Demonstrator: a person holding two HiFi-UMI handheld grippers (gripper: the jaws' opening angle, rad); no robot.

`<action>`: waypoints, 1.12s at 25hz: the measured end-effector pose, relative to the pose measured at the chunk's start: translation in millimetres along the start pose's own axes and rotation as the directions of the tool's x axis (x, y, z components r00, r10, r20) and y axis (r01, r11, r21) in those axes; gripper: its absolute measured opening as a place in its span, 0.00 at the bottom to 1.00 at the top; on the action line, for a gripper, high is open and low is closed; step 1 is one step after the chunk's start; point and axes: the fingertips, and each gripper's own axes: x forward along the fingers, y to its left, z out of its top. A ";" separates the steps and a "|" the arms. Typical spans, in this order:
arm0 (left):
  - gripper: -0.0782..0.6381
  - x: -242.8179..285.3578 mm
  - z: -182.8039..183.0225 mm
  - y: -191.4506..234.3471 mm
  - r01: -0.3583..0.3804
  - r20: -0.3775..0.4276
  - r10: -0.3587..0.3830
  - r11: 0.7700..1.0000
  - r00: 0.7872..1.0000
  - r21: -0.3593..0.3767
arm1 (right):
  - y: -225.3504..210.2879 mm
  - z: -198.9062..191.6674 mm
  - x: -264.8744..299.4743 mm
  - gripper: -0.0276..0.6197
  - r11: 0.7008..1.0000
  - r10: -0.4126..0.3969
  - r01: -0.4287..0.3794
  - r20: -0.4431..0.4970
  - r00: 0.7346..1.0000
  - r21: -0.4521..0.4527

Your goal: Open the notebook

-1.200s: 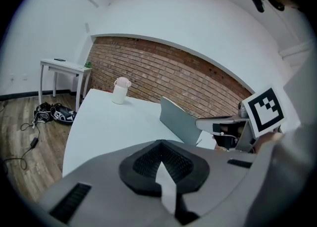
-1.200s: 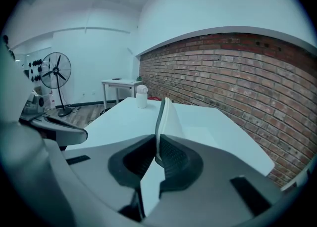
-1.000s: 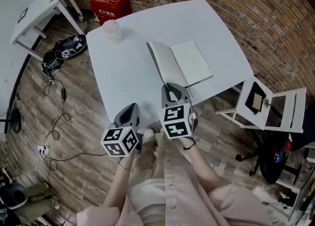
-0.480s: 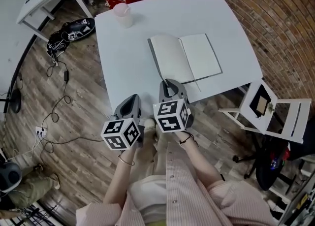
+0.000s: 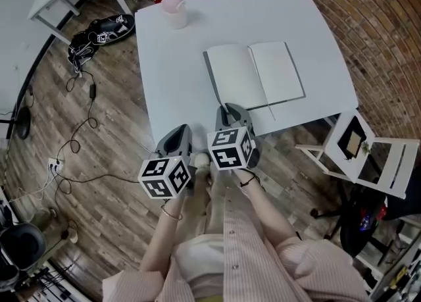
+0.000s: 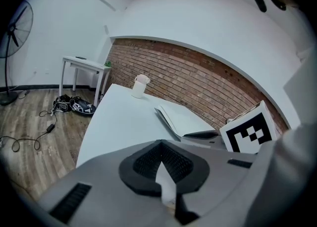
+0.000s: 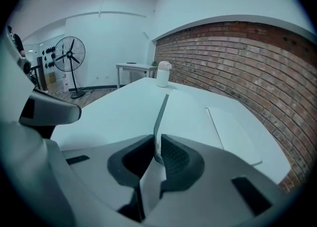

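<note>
on the white table (image 5: 171, 77) the notebook (image 5: 256, 74) lies open near the front edge, likely light, its thin cover best pinched at a corner. the right gripper (image 5: 227, 111) is opening its jaws around that cover's near corner; the left gripper (image 5: 180, 133) has them together, empty. the far cup's (image 5: 174, 10) contents can't be seen.

Light: bright, even, from overhead | Shadows: faint and soft-edged on the counter (image 5: 177, 50) | Exposure: notebook (image 5: 255, 77) pages were nearly washed out | Colour: right gripper view was tinted blue-green | Distortion: heavy fisheye, brick wall (image 5: 368, 24) bowed, gripper-view corners went black | Focus: nearest foreground was soft
</note>
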 end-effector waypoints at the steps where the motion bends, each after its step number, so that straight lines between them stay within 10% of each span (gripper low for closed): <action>1: 0.10 -0.5 -1.1 -0.4 -0.001 -0.001 0.001 1.000 1.000 -0.001 | 0.7 -1.0 0.8 0.11 1.000 0.002 -0.002 -0.002 1.000 0.001; 13: 0.10 -3.4 -8.7 -1.0 -0.008 -0.015 0.008 1.000 1.000 0.015 | 10.5 -9.5 11.7 0.12 0.991 0.098 -0.094 -0.033 0.995 0.090; 28: 0.10 0.0 22.5 -25.3 0.057 0.057 -0.068 0.983 0.996 0.172 | 0.8 12.2 -13.2 0.11 0.953 0.197 -0.224 0.143 0.970 0.205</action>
